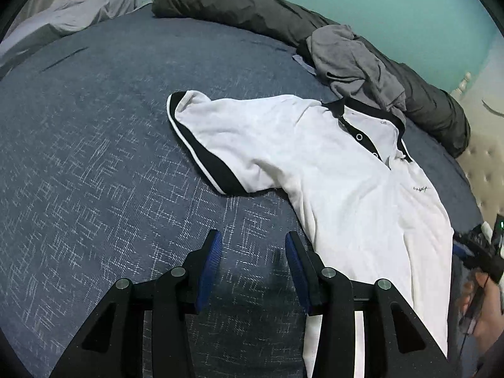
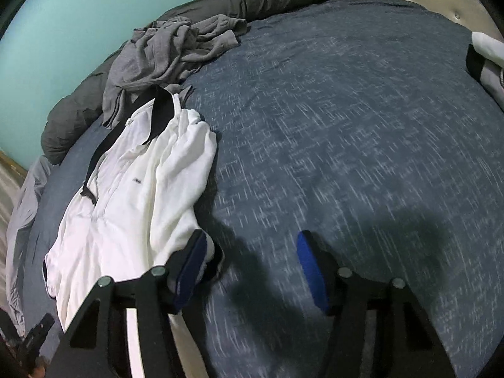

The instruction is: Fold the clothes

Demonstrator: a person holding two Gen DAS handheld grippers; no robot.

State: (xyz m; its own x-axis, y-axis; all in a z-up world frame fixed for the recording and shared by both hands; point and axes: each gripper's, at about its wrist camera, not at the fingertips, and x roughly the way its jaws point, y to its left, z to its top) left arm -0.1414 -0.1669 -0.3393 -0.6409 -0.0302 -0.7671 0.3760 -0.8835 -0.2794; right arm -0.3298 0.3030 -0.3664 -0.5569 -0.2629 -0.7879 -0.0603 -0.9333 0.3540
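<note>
A white polo shirt (image 1: 346, 170) with black collar and black sleeve trim lies face up on the blue patterned bedspread (image 1: 94, 157), its long axis running from the collar, which touches a crumpled grey garment (image 1: 352, 60), down toward the person holding the tools. One short sleeve (image 1: 208, 138) juts sideways from the shirt's body, spread flat with its black cuff outermost; the other sleeve is bunched against the shirt's far flank in the right wrist view.

The left gripper (image 1: 252, 252) hangs over bare bedspread just beside the shirt's side seam, below the spread sleeve; its blue-padded fingers (image 1: 211, 258) stand partly apart with nothing between them, and the shirt lies to their right. The right gripper (image 2: 249, 261) sits at the shirt's opposite lower edge: its fingers (image 2: 312, 267) are also parted and empty, one pad overlapping the black-trimmed fabric corner (image 2: 214, 261) without pinching it, the shirt lying to their left. That view is smeared with motion blur.

Both hands flank the shirt's lower half, one per side, and each looks about equally near its edge; the left is nearer the flat sleeve. A dark grey rolled duvet (image 1: 252, 6) lines the bed beyond the grey garment, against a teal wall (image 1: 378, 0).
</note>
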